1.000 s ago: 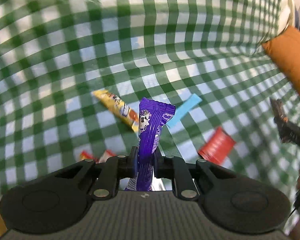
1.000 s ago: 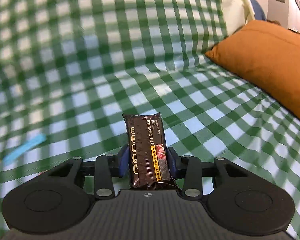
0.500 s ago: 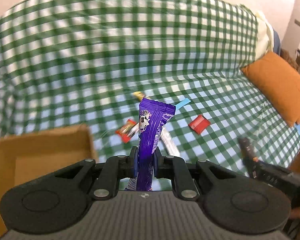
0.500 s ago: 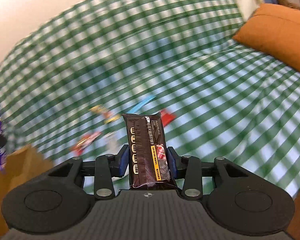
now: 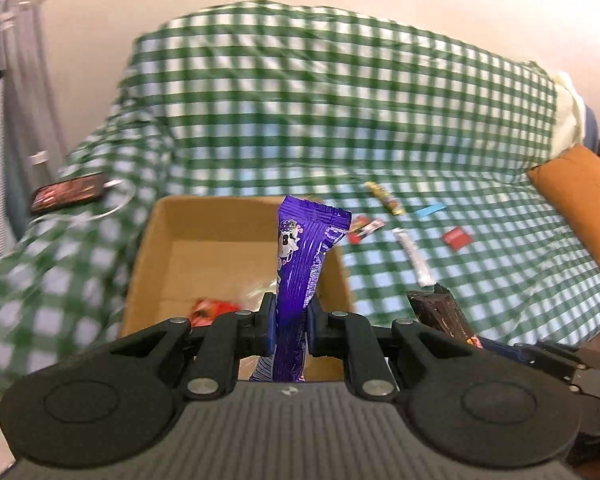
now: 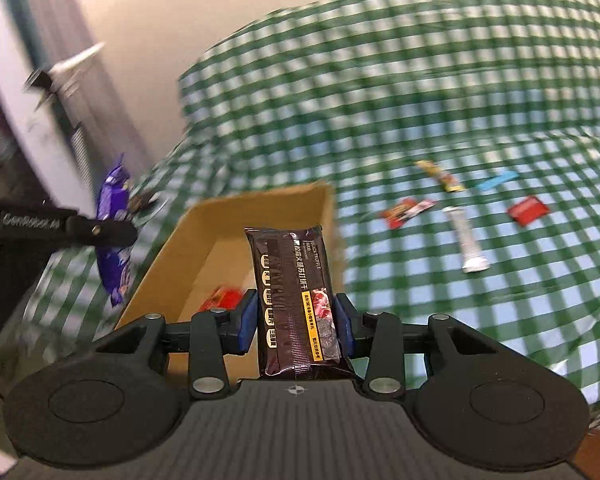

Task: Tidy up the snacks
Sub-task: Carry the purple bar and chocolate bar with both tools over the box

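My left gripper (image 5: 291, 322) is shut on a purple snack packet (image 5: 300, 256) and holds it upright above the near edge of an open cardboard box (image 5: 152, 240). My right gripper (image 6: 296, 320) is shut on a dark brown snack packet (image 6: 296, 296) and holds it above the same box (image 6: 260, 204), to the right of the left one. A red snack (image 5: 212, 307) lies in the box. The purple packet (image 6: 114, 224) also shows in the right wrist view, and the brown packet (image 5: 440, 314) in the left wrist view.
The box sits on a sofa with a green checked cover (image 5: 340, 100). Several loose snacks lie on the seat: a yellow bar (image 5: 384, 197), a blue strip (image 5: 430, 211), a red square packet (image 5: 457, 237), a white stick (image 5: 414, 256), a red-white wrapper (image 5: 364, 229). An orange cushion (image 5: 584, 196) is at the right.
Both grippers have lifted away from the seat and moved left and back with their packets. The cardboard box has come into view under them.
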`<action>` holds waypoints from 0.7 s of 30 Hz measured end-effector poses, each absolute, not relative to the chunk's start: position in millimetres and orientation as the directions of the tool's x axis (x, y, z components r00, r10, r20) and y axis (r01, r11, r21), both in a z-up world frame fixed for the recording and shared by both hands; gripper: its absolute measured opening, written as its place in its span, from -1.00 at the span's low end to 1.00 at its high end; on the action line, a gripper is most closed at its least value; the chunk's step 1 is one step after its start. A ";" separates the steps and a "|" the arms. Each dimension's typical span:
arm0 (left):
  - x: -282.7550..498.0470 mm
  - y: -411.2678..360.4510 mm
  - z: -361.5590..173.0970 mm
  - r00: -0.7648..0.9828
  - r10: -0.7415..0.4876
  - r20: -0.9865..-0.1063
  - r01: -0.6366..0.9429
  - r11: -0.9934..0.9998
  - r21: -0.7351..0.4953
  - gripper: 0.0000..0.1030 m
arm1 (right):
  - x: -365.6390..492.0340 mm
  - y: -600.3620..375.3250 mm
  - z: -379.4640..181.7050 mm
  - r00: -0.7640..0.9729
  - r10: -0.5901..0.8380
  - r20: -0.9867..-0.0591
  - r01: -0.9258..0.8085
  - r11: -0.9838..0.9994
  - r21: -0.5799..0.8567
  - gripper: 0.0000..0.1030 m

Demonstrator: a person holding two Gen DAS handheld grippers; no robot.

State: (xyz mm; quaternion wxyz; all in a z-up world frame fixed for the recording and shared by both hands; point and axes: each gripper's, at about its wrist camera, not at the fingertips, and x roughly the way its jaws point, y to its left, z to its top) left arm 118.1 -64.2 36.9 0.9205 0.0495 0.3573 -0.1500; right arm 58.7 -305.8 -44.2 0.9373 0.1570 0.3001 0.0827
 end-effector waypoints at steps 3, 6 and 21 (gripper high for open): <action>93.1 -38.4 28.0 0.708 -0.209 -0.675 0.278 0.961 -0.007 -0.69 | 42.0 -273.7 -41.4 0.801 0.262 -0.539 -0.127 0.953 0.275 -0.18; 74.1 -19.9 20.2 0.701 -0.202 -0.684 0.255 0.967 -0.023 -0.69 | 28.0 -256.2 -34.2 0.807 0.264 -0.528 -0.168 0.960 0.224 -0.18; 38.6 8.0 21.0 0.725 -0.238 -0.647 0.235 0.968 -0.093 -0.69 | -9.0 -238.2 -16.1 0.834 0.244 -0.496 -0.210 0.970 0.123 -0.18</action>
